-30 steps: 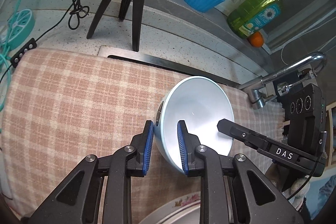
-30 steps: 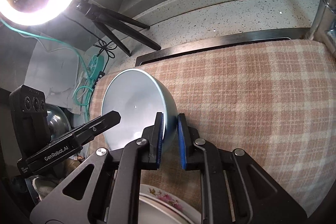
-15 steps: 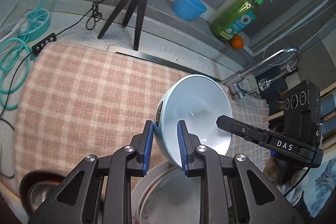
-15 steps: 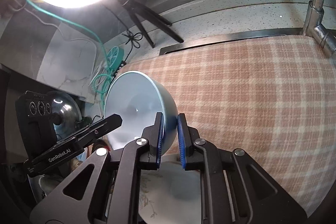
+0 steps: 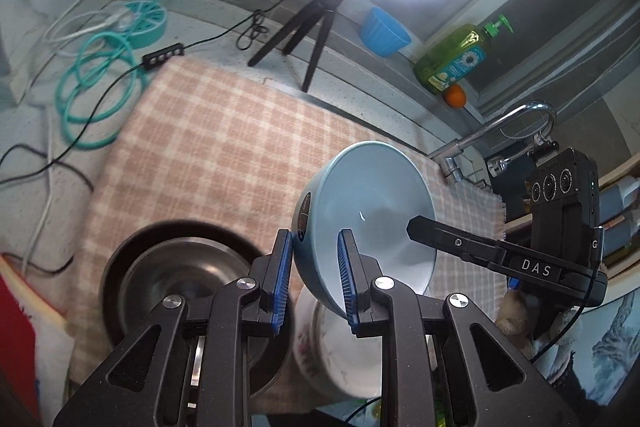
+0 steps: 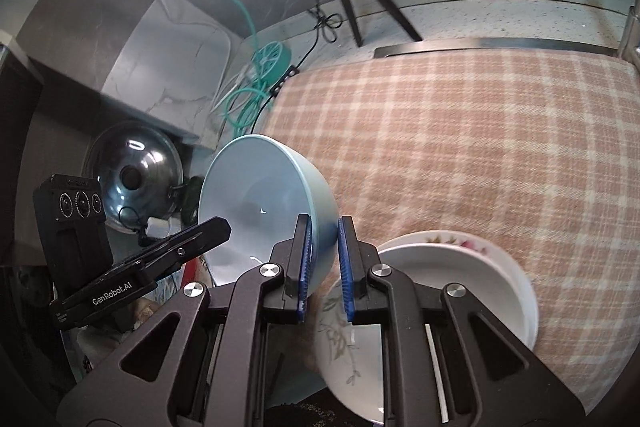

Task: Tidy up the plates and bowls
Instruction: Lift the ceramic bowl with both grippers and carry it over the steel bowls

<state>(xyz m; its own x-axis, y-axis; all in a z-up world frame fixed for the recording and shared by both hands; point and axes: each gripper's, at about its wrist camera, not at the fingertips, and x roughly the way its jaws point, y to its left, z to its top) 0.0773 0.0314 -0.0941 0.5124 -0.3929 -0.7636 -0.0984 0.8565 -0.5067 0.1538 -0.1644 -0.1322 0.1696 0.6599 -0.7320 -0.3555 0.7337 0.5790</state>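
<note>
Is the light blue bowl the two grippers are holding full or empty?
Empty. The light blue bowl is tipped on its side, and both wrist views show only a bare, smooth inside with nothing in it.

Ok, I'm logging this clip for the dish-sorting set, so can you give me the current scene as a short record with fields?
Held item: light blue ceramic bowl, tilted, lifted off the cloth
Left hand-held gripper: shut on the bowl's rim
Right hand-held gripper: shut on the opposite rim
Below: white floral plate
Beside: steel basin
Surface: pink checked cloth
</note>
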